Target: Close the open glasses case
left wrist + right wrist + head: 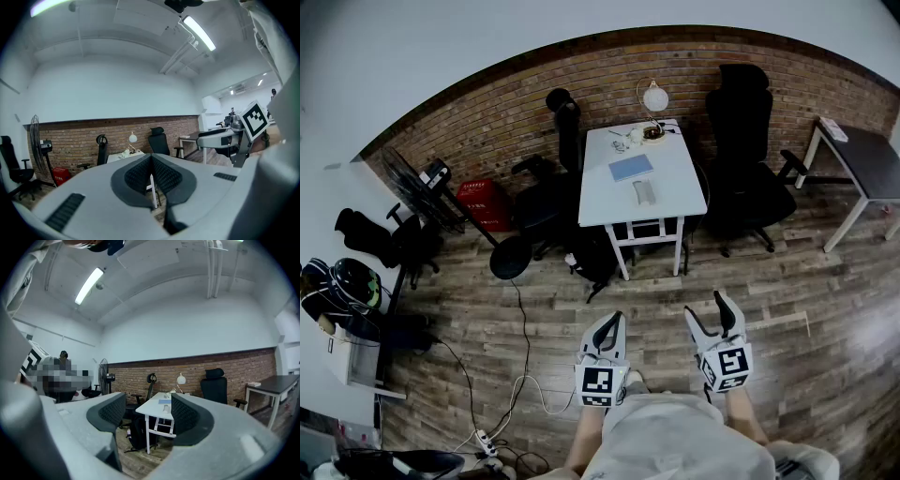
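A grey glasses case (644,192) lies on the white table (670,183) far ahead, just in front of a blue notebook (631,168). It is too small to tell how its lid stands. In the right gripper view the case (167,408) shows between the jaws, far off on the table (151,411). Both grippers are held low over the wooden floor, well short of the table. My left gripper (612,323) (151,157) is shut, pads touching, with nothing in it. My right gripper (705,307) (148,399) is open and empty.
A round lamp (654,97) and small items stand at the table's far end. Black office chairs (750,159) (553,187) flank the table, with a black backpack (595,258) under it. A fan (417,187), red box (483,202), dark side table (862,159) and floor cable (525,375) lie around.
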{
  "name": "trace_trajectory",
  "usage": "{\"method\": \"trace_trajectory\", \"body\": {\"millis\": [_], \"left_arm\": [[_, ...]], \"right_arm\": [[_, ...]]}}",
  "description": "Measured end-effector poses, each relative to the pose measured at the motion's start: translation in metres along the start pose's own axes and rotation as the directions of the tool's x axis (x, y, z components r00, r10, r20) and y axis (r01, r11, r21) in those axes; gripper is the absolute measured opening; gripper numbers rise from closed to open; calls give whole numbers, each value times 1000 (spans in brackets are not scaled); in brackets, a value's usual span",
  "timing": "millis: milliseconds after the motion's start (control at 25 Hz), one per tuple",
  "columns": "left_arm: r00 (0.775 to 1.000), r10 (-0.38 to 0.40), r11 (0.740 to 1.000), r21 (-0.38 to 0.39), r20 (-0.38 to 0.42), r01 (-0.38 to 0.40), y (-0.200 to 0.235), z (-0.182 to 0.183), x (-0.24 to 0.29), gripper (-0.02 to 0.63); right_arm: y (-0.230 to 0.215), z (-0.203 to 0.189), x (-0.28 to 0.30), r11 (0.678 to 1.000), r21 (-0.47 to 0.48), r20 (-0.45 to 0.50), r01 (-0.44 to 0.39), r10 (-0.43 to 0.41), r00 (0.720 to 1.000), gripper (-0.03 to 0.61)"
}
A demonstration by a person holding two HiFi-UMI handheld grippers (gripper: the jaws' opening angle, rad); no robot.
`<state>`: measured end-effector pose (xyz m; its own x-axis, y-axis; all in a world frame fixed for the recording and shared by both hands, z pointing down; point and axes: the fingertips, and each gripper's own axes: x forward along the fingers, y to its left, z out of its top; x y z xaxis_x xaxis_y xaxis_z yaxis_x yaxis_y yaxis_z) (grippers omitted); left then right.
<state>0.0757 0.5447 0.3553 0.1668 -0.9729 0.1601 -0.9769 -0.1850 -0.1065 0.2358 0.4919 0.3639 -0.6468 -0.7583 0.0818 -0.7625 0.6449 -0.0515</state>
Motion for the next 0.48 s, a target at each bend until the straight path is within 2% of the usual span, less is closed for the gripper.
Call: {"method": "trace_trajectory", "body": {"millis": [480], "left_arm": [[1000, -8, 1000, -6, -12, 8, 19, -5, 39, 3]], "right_arm": [[-7, -6, 42, 999, -40, -26, -36, 35, 999, 304]]}}
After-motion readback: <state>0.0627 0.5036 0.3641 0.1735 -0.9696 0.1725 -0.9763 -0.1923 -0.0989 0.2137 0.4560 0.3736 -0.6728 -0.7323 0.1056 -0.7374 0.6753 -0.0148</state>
